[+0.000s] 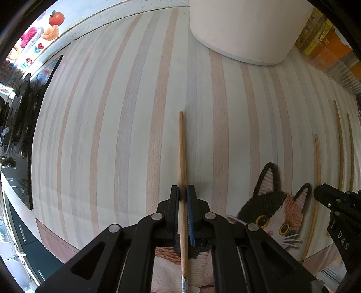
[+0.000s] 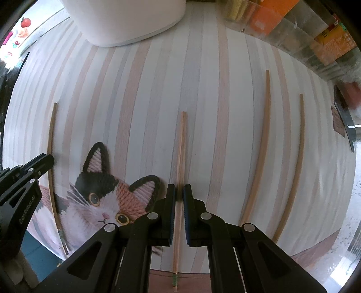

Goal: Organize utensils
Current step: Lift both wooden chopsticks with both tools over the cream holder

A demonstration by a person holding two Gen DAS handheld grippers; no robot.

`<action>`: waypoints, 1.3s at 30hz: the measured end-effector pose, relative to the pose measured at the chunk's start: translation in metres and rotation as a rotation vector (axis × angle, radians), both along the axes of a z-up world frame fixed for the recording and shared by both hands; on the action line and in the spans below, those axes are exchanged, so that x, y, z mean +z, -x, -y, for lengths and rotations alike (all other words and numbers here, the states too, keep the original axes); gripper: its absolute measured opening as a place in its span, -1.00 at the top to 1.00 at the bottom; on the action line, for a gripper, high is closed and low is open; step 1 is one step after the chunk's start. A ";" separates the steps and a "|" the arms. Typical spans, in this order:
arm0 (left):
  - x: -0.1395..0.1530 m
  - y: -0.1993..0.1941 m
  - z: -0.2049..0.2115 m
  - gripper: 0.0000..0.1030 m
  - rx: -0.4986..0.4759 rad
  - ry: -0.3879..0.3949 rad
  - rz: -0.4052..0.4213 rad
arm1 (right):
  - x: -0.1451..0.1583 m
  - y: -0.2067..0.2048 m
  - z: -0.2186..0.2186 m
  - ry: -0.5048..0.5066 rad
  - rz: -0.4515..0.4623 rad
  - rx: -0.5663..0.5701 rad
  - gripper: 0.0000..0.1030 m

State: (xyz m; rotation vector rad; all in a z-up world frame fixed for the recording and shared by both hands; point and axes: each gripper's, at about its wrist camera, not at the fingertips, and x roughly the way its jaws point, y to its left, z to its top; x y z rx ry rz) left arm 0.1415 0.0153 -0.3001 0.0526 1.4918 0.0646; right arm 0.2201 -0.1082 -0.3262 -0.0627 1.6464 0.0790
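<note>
Presently, four chopsticks on a striped placemat (image 2: 203,90) over the surface.

Left gripper (image 1: 183,191): closed on one chopstick (image 1: 182,157), silver-banded end toward the near edge.

Right gripper (image 2: 179,191): jaws narrow around a second chopstick (image 2: 181,153), green-banded end overhanging the near edge; pads look barely in contact.

Loose pair (image 2: 264,135), toward the right edge.

White container (image 2: 126,20), far edge; cat design (image 2: 108,198) printed at the near edge.

Risk: thin round sticks, gripped near one end, may pivot or slip out when lifted; the right hold seems looser.
</note>
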 end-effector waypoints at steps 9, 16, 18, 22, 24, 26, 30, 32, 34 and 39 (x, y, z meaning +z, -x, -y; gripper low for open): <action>0.023 0.005 -0.005 0.92 0.027 0.052 0.053 | 0.002 0.011 0.009 -0.065 0.043 -0.088 0.87; 0.074 0.007 -0.006 0.92 0.007 0.094 0.169 | 0.032 0.020 0.021 -0.144 0.126 -0.127 0.87; 0.091 0.008 -0.007 0.92 0.005 0.099 0.212 | 0.045 0.022 0.025 -0.162 0.168 -0.134 0.87; 0.131 0.007 -0.012 0.93 0.004 0.114 0.320 | 0.074 0.022 0.029 -0.188 0.256 -0.132 0.87; 0.152 0.005 -0.013 0.93 0.001 0.113 0.383 | 0.096 0.021 0.031 -0.205 0.320 -0.129 0.87; 0.180 0.002 -0.015 0.93 -0.003 0.114 0.462 | 0.117 0.018 0.033 -0.211 0.385 -0.116 0.87; 0.232 -0.009 -0.018 0.93 -0.002 0.133 0.592 | 0.168 0.005 0.041 -0.242 0.518 -0.123 0.87; 0.260 -0.018 -0.022 0.93 0.005 0.156 0.650 | 0.198 -0.014 0.050 -0.263 0.577 -0.129 0.87; 0.286 -0.025 -0.022 0.93 0.009 0.175 0.695 | 0.230 -0.025 0.054 -0.291 0.637 -0.136 0.87; 0.345 -0.041 -0.029 0.93 0.024 0.234 0.792 | 0.305 -0.065 0.061 -0.367 0.775 -0.145 0.87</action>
